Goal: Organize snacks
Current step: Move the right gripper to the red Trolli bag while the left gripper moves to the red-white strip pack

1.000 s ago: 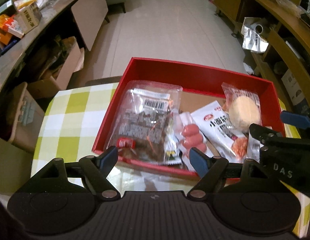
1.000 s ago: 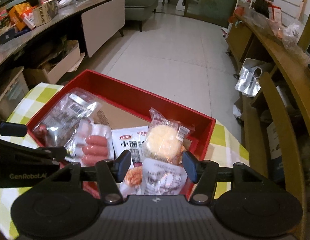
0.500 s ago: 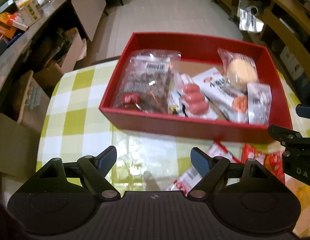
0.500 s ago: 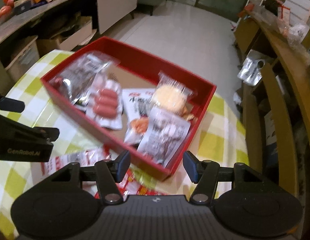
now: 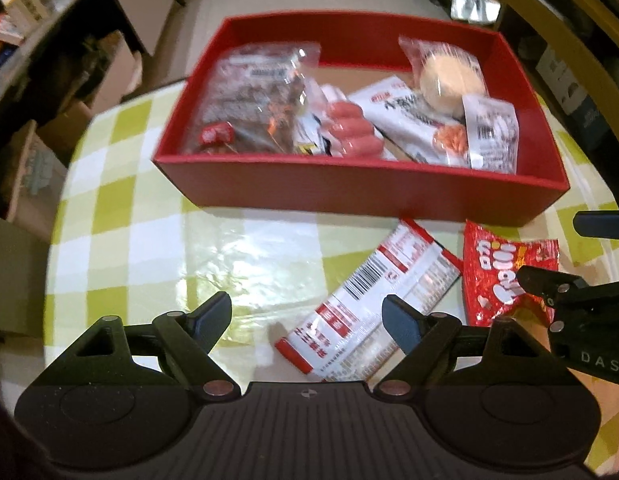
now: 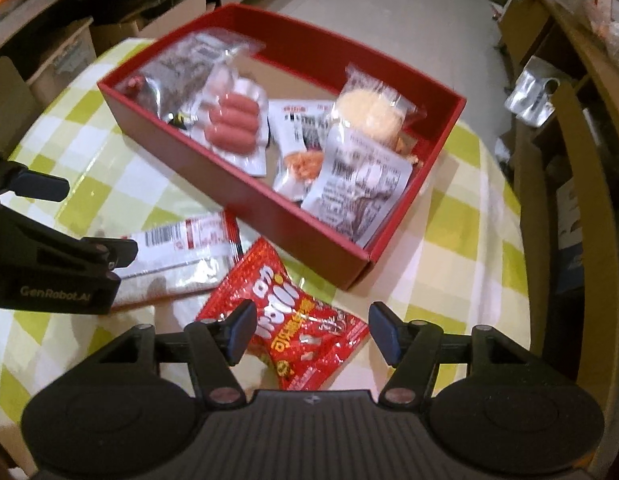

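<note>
The left gripper (image 5: 307, 318) hangs over the near edge of the round table with the green-and-white checked cloth (image 5: 121, 208), its blue-tipped fingers (image 5: 211, 312) spread wide with nothing between them. Its right finger sits above the near end of a long white plastic snack packet with red ends and a barcode (image 5: 373, 300), which lies flat and slanted on the cloth. The right gripper (image 6: 311, 334) is likewise spread and empty, poised over a crinkled shiny red foil snack bag with white and yellow lettering (image 6: 293, 328); the bag lies between the two fingertips but whether either touches it cannot be told. The red bag sits just beside the white packet, on its right, their near corners close together or touching.

Behind both loose packets, toward the far edge of the table, stands a shallow rectangular red cardboard box (image 5: 349, 192). Inside it, from left to right in the left wrist view: a clear bag of dark brown snack pieces (image 5: 249, 104), a sealed pack of pink sausages (image 5: 349, 132), a white sachet with red print (image 5: 413, 116), a clear-wrapped round pale-yellow cake (image 5: 449, 80) at the far right, and a white printed packet (image 5: 493, 132) leaning against the right wall.

Beyond the table lies a pale tiled floor (image 6: 389, 12).
</note>
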A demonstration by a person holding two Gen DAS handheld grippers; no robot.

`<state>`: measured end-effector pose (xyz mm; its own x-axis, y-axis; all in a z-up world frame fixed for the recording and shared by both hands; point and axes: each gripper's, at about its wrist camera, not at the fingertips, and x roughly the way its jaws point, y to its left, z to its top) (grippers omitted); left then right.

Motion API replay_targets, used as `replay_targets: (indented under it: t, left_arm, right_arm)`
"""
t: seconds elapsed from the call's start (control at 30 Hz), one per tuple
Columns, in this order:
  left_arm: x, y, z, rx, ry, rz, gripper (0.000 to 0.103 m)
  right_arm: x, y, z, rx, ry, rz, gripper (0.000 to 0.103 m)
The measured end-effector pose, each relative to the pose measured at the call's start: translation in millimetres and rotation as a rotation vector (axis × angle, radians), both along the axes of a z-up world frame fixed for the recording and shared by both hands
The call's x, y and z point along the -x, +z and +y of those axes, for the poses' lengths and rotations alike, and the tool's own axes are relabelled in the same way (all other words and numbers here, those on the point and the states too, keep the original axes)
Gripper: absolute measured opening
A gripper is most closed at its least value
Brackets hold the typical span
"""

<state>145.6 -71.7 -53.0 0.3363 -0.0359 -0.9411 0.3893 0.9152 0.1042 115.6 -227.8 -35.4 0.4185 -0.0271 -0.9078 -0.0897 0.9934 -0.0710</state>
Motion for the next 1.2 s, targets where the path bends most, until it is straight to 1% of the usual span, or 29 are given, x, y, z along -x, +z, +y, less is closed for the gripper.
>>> replay_targets:
  t: [0.07, 0.23, 0.37, 0.47, 0.53, 0.63, 0.7, 0.8, 0.9, 0.97, 1.1, 1.2]
  left_arm:
    - [-0.8, -6.9, -3.1, -0.005, -0.014, 0.021, 0.087]
    - [-1.1, -19.4, -14.4, 0.010, -0.060, 0.066, 0.087]
    - [-1.0, -33.8, -24.0, 0.003, -0.100, 0.095, 0.087]
    - [0.8, -41.5, -28.7, 0.013, -0.120, 0.118, 0.088]
    - [3.9, -41.9, -31.2, 0.008, -0.133, 0.106, 0.088]
    - [7.6, -41.7, -28.7, 0.025, -0.131, 0.112, 0.083]
    - [12.2, -40.1, -28.0, 0.040, -0.138, 0.113, 0.075]
    - [23.8, -37.9, -23.9, 0.036, -0.154, 0.123, 0.069]
    - [38.8, -37.0, -21.3, 0.009, -0.174, 0.129, 0.065]
    - [47.7, -36.7, -16.0, 0.008, -0.176, 0.143, 0.065]
    - [63.8, -37.9, 0.4, 0.003, -0.156, 0.164, 0.065]
    - [70.8, -38.6, 13.9, 0.005, -0.138, 0.174, 0.066]
  right_arm:
    - [-1.7, -3.6, -0.2, -0.001, 0.011, 0.014, 0.069]
    - [-6.9, -10.8, -5.4, -0.019, 0.012, 0.045, 0.069]
    - [-5.3, -10.4, -17.7, -0.032, -0.020, 0.048, 0.070]
    - [-3.5, -11.7, -27.6, -0.036, -0.053, 0.048, 0.070]
    - [-3.9, -13.0, -32.4, -0.049, -0.071, 0.055, 0.070]
    - [-4.4, -13.5, -35.5, -0.071, -0.087, 0.058, 0.070]
    - [-4.8, -13.2, -35.1, -0.080, -0.086, 0.054, 0.070]
    - [-6.7, -12.5, -30.8, -0.101, -0.072, 0.051, 0.070]
    - [-8.8, -13.7, -26.5, -0.130, -0.059, 0.044, 0.070]
    - [-11.4, -17.8, -24.7, -0.165, -0.057, 0.055, 0.070]
    - [-17.0, -25.0, -20.9, -0.203, -0.063, 0.050, 0.071]
    - [-20.5, -31.3, -13.9, -0.212, -0.050, 0.060, 0.072]
